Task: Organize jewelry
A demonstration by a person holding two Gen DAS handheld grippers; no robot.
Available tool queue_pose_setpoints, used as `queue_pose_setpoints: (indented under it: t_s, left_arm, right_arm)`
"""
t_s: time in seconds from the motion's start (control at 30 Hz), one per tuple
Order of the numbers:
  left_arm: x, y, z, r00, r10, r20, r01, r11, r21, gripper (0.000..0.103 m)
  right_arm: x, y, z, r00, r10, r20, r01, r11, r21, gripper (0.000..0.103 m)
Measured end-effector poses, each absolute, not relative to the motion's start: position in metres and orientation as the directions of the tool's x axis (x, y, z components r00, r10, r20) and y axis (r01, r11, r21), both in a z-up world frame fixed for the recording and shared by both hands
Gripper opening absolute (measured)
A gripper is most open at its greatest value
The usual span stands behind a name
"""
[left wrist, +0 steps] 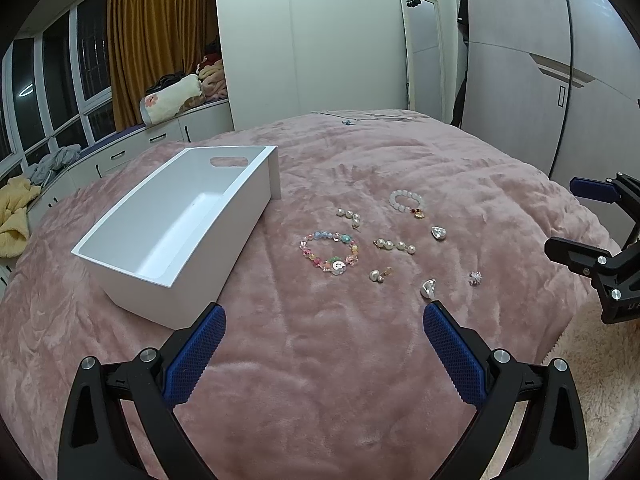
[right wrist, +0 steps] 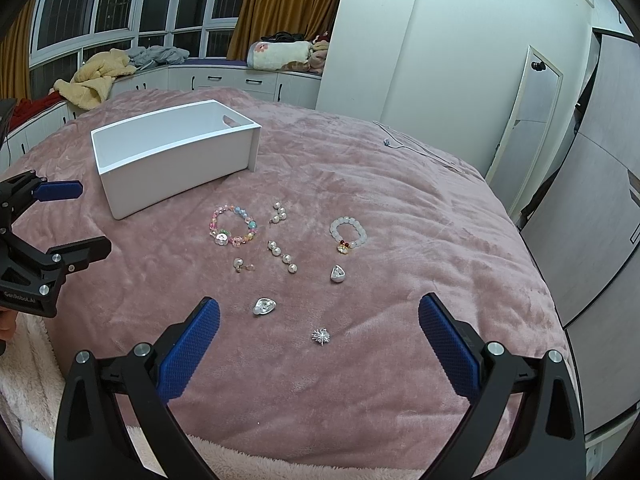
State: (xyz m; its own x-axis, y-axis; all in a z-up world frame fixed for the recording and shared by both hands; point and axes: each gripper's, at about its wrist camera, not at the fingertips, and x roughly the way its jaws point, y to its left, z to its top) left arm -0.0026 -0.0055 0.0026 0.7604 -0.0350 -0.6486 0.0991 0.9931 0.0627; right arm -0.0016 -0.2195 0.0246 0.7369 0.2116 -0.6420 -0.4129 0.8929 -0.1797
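- A pink plush blanket (right wrist: 400, 208) covers a bed and fills most of both views; its near edge curves along the bottom of the right wrist view.
- A white open bin (left wrist: 176, 232) sits left of centre, nothing visible inside it.
- Right of the bin, apart from each other: a colourful bead bracelet (left wrist: 330, 253), a white bead bracelet (left wrist: 407, 201), pearl earrings (left wrist: 394, 245), silver pieces and a sparkly brooch (right wrist: 321, 336).
- The left claw (left wrist: 324, 316) hovers low in frame, fingers wide apart, holding nothing.
- The right claw (right wrist: 319, 312) likewise gapes, with the brooch on the blanket between its fingers.
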Motion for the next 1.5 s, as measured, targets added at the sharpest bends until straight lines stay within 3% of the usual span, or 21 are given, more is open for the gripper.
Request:
queue_pose_setpoints:
  t_s: [1.0,1.27,1.5]
  left_arm:
    - [0.004,-0.004,-0.005,0.742,-0.043,-0.669,0.112,0.992,0.061,0.1]
    - [0.025,-0.004,-0.009,0.73,-0.032,-0.683,0.123,0.989,0.086,0.1]
    - [0.06,-0.001,-0.015,0.707,-0.032,-0.706,0.145,0.984,0.101,0.1]
  right_arm:
    - [0.014,-0.219,0.022,0.707,0.169,-0.687,-0.403,0.894,-0.195,0.098]
    - [0.043,-0.209,0.032,0.757,0.114,-0.643,-0.351,0.901,-0.254,0.098]
    - [0.099,-0.211,0.023,0.71,0.187,-0.679,-0.351,0.93,-0.111,0.098]
